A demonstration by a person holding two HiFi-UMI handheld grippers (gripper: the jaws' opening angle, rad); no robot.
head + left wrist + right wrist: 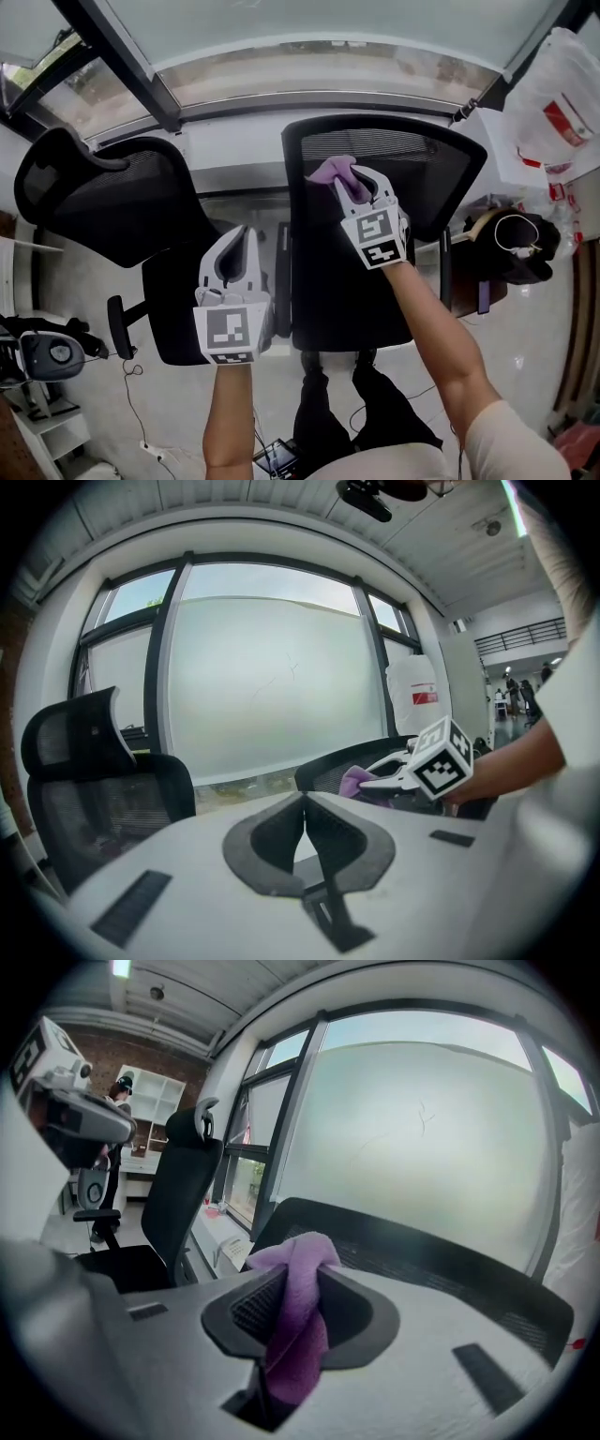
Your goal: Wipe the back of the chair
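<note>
A black mesh office chair [375, 225] stands in front of me with its backrest [422, 1251] facing me. My right gripper [342, 178] is shut on a purple cloth [333, 171], held against the upper part of the backrest just below its top edge. The purple cloth [298, 1307] bulges out between the jaws in the right gripper view. My left gripper [232, 258] hangs lower and to the left, between the two chairs, its jaws closed together with nothing between them [305, 832]. From the left gripper view I see the right gripper [422, 766] and cloth [356, 782] on the chair.
A second black chair with a headrest [112, 202] stands to the left, close to the left gripper. A large frosted window [309, 37] and sill run behind both chairs. A white plastic bag [558, 94] sits at the right, with a bag and headphones [511, 239] below it.
</note>
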